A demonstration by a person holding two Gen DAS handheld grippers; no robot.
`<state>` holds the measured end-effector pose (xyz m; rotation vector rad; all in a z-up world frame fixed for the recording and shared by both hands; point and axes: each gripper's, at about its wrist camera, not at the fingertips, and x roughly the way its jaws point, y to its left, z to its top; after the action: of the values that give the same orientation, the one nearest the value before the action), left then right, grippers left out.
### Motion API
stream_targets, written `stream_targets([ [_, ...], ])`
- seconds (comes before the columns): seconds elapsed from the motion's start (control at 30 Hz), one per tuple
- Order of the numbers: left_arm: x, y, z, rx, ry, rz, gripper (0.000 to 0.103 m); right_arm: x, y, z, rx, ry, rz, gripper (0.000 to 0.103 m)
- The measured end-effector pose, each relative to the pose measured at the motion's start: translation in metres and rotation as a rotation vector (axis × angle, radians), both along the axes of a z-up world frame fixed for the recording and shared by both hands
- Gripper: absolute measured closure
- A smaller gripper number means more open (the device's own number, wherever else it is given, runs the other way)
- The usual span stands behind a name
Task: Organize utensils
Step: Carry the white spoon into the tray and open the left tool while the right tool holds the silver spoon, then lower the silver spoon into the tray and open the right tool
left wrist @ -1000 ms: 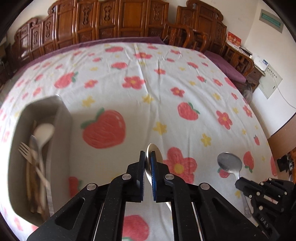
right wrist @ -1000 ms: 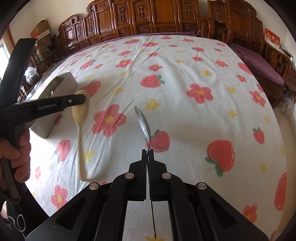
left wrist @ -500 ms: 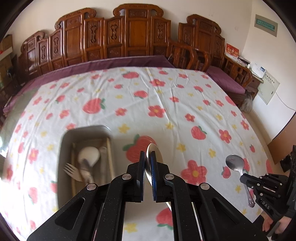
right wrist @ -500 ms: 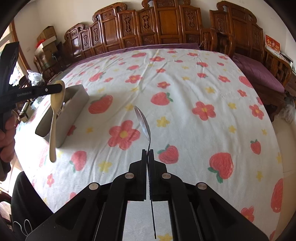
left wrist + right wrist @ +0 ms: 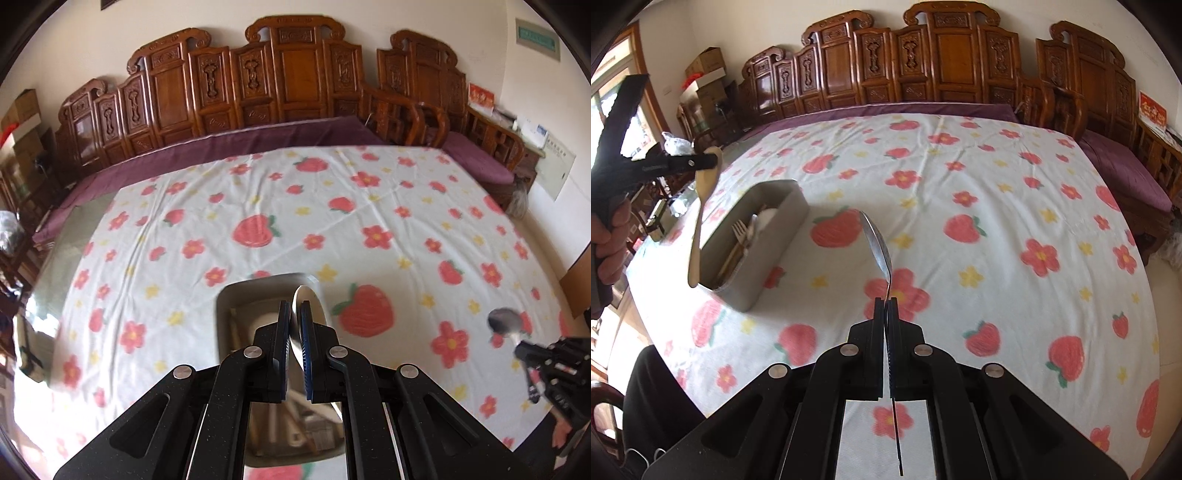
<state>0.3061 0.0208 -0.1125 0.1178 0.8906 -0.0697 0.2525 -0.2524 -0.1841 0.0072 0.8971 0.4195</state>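
Since a second earlier we had swung the left gripper (image 5: 294, 325) over the grey tray (image 5: 798, 188), clamped on the pale spoon (image 5: 701, 206). The right gripper (image 5: 885, 314) pinched the metal spoon (image 5: 875, 240) — next, we judged, lower and release into the tray.

A glossy metal spoon (image 5: 877, 242), a matt cream wooden-looking spoon (image 5: 701, 206) and a matt grey tray (image 5: 783, 229) show over soft printed cloth (image 5: 960, 206), with polished carved wooden chairs (image 5: 942, 62) at twelve o'clock.

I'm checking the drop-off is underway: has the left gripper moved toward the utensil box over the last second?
Yes. The left gripper, shut on the wooden spoon, was short of the utensil box; now it hangs over it.
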Motion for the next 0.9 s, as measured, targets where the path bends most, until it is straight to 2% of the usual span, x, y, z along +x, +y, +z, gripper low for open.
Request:
stream_targets([
  [0.17,0.010,0.012,-0.016,0.075,0.024,0.012,0.098,0.006,0.027,0.013,0.035,-0.014,0.024,0.101],
  [0.33,0.021,0.016,-0.031,0.109,0.031,0.011,0.098,0.009,0.056,0.024,0.047,-0.021,0.054,0.101],
  [0.43,0.026,0.020,-0.039,0.097,0.049,0.010,0.098,0.013,0.071,0.027,0.047,-0.020,0.065,0.101],
  [0.5,0.027,0.027,-0.044,0.070,0.060,0.018,0.087,0.016,0.082,0.029,0.045,-0.018,0.072,0.101],
  [0.53,0.026,0.032,-0.045,0.044,0.058,0.022,0.073,0.017,0.086,0.030,0.045,-0.017,0.076,0.101],
  [0.57,0.024,0.035,-0.044,0.030,0.053,0.026,0.067,0.019,0.092,0.030,0.043,-0.016,0.083,0.101],
  [0.7,0.012,0.055,-0.042,-0.011,0.033,0.038,0.063,0.027,0.118,0.027,0.036,-0.007,0.106,0.101],
  [0.77,0.002,0.065,-0.039,-0.021,0.013,0.045,0.056,0.031,0.135,0.025,0.037,0.000,0.121,0.100],
  [0.9,-0.017,0.087,-0.031,-0.039,-0.025,0.056,0.056,0.038,0.163,0.019,0.041,0.014,0.145,0.100],
])
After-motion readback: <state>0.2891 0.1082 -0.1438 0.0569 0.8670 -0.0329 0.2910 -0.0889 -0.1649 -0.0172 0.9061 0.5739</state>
